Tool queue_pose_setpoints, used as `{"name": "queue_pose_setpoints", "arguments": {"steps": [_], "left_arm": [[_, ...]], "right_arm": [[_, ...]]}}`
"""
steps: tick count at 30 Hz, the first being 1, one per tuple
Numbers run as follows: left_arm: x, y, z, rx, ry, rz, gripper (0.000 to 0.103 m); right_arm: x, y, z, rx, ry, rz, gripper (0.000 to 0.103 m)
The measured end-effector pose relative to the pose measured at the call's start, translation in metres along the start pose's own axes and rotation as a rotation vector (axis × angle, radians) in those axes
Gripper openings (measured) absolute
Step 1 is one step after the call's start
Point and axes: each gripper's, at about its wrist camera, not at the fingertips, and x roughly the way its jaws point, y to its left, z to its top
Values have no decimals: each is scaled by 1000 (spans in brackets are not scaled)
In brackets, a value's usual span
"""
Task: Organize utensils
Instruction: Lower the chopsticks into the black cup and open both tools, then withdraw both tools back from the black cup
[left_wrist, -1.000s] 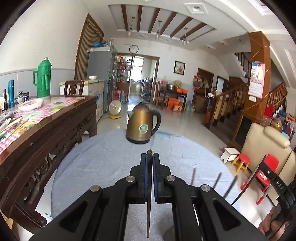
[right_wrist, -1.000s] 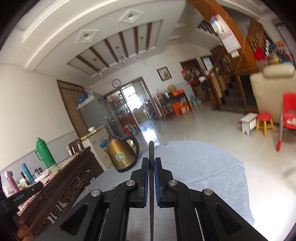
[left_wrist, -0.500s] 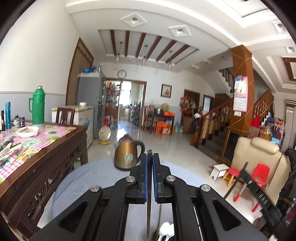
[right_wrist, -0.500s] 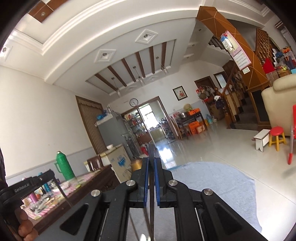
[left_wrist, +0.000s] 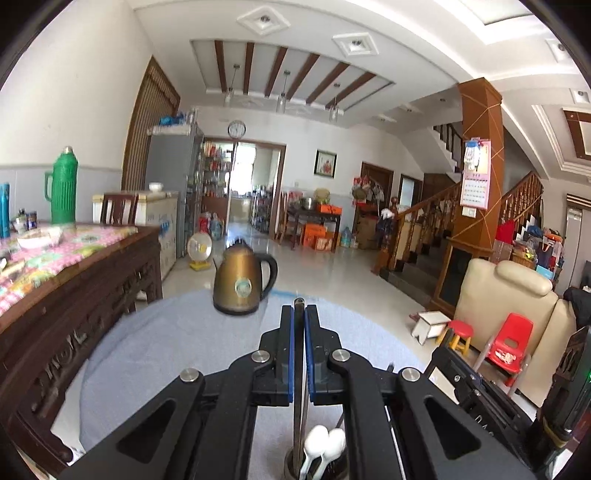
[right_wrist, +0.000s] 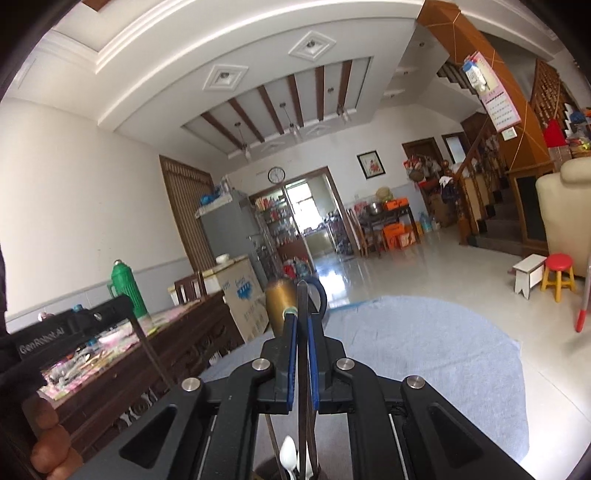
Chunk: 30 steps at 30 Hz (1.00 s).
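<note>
My left gripper (left_wrist: 299, 308) is shut on a thin dark chopstick (left_wrist: 300, 406) that hangs down between the blue pads. Its lower end reaches into a dark utensil holder (left_wrist: 291, 463) at the bottom edge, beside two white spoons (left_wrist: 325, 441). My right gripper (right_wrist: 302, 317) is likewise shut on a dark chopstick (right_wrist: 305, 424), which runs down to the holder next to a white spoon (right_wrist: 287, 458). The two grippers are side by side over the holder. In the right wrist view the left gripper (right_wrist: 74, 325) shows at the left with its chopstick (right_wrist: 151, 358).
A bronze kettle (left_wrist: 242, 284) stands at the far side of the round table with its grey-blue cloth (left_wrist: 166, 339). A dark carved wooden table (left_wrist: 74, 273) with a green thermos (left_wrist: 63, 184) is to the left. A hand (right_wrist: 48, 443) holds the left gripper.
Both grippers have shifted across the table with their chopsticks still clamped. The holder with white spoons has come into view beneath them, and the loose chopsticks on the cloth are out of sight.
</note>
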Motion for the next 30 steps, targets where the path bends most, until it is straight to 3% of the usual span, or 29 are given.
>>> {"name": "queue_pose_setpoints", "arguments": {"steps": [5, 10, 13, 15, 19, 24, 26, 30], "left_arm": [[17, 6, -18, -19, 110, -19, 5], [15, 8, -23, -7, 192, -22, 8], [-4, 11, -17, -10, 195, -8, 31], [-26, 12, -11, 2, 166, 29, 58], [-69, 8, -1, 56, 115, 129, 72], [-119, 0, 1, 103, 95, 277, 90], [-135, -6, 0, 133, 92, 344, 93], [-152, -13, -8, 197, 77, 417, 94]], "right_arm": [[4, -9, -5, 0, 67, 3, 7], [17, -14, -13, 10, 221, 73, 11], [18, -24, -11, 59, 252, 104, 21], [7, -34, -6, 87, 226, 111, 29], [-20, -37, 6, 89, 156, 110, 53], [-52, -26, 18, 59, 168, 109, 63], [-62, -22, 13, 51, 207, 91, 69], [-80, -14, -1, 22, 269, 37, 70]]}}
